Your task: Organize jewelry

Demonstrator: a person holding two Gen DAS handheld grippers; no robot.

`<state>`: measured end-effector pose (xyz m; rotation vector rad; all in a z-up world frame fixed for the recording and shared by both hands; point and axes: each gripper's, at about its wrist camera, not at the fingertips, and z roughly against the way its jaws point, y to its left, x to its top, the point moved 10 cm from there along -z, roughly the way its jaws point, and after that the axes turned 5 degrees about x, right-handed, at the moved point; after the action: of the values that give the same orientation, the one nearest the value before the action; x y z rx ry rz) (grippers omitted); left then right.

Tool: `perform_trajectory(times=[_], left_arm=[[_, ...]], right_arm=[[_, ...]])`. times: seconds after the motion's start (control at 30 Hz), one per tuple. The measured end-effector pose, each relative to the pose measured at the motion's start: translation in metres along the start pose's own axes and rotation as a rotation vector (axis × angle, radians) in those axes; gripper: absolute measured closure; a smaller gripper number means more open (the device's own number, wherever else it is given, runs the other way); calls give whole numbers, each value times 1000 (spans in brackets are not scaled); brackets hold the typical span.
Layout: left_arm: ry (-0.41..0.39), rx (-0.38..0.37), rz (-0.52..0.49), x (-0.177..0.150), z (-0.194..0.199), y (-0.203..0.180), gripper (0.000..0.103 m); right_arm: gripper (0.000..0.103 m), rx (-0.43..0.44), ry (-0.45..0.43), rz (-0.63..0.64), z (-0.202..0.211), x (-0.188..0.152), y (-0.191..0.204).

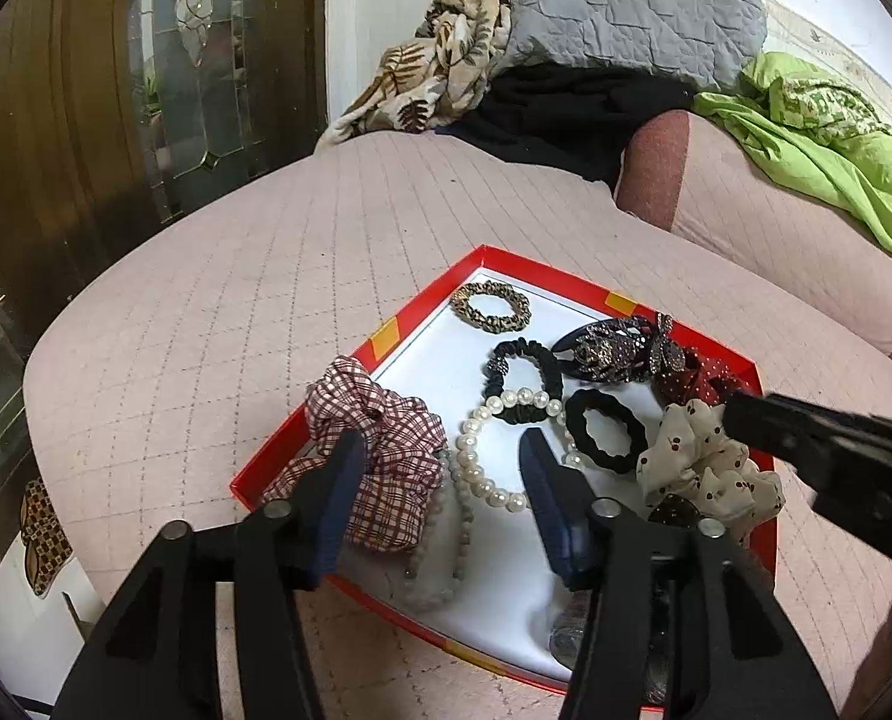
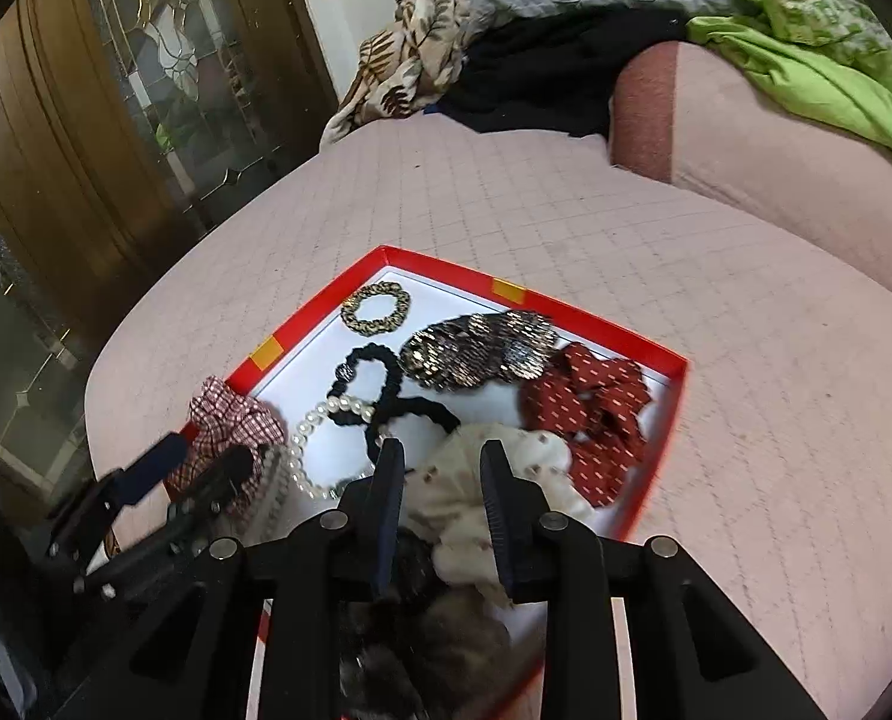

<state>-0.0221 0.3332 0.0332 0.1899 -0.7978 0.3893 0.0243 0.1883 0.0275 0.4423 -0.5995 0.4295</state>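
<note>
No legible text, label, brand, number or sign is found in either view. Plain orange patches without lettering are borne by the rim of the red tray (image 1: 422, 306) near the centre of both frames, and only patterns are carried by the fabrics.

Pink quilted sofa seat (image 1: 338, 228), dark wooden door with leaded glass panel (image 1: 200, 78) at left, grey quilted cushion (image 1: 625, 0), leaf-print throw (image 1: 446, 60), crumpled lime-green cloth (image 1: 817, 138), pale wall (image 2: 338, 0).
</note>
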Motion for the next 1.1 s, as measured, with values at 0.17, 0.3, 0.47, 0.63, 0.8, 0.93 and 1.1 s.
perform_trajectory(times=[0.17, 0.3, 0.47, 0.63, 0.8, 0.93, 1.1], left_arm=[[-29, 16, 15, 2, 6, 4, 33], [-64, 41, 21, 4, 14, 6, 29], [-130, 96, 54, 6, 40, 15, 23], [-269, 187, 43, 13, 91, 17, 9], [-411, 273, -3, 20, 149, 14, 0], [-505, 277, -45, 26, 193, -1, 0], [-457, 132, -60, 20, 213, -30, 0]], right_arm=[[66, -28, -13, -5, 20, -15, -7], [64, -61, -22, -8, 38, -30, -15], [61, -95, -29, -18, 62, -54, -26], [59, -124, -38, -30, 85, -79, -38], [59, -139, -46, -68, 105, -98, -52], [57, -142, -57, -81, 117, -106, -56], [49, -149, -77, -69, 133, -117, -54]])
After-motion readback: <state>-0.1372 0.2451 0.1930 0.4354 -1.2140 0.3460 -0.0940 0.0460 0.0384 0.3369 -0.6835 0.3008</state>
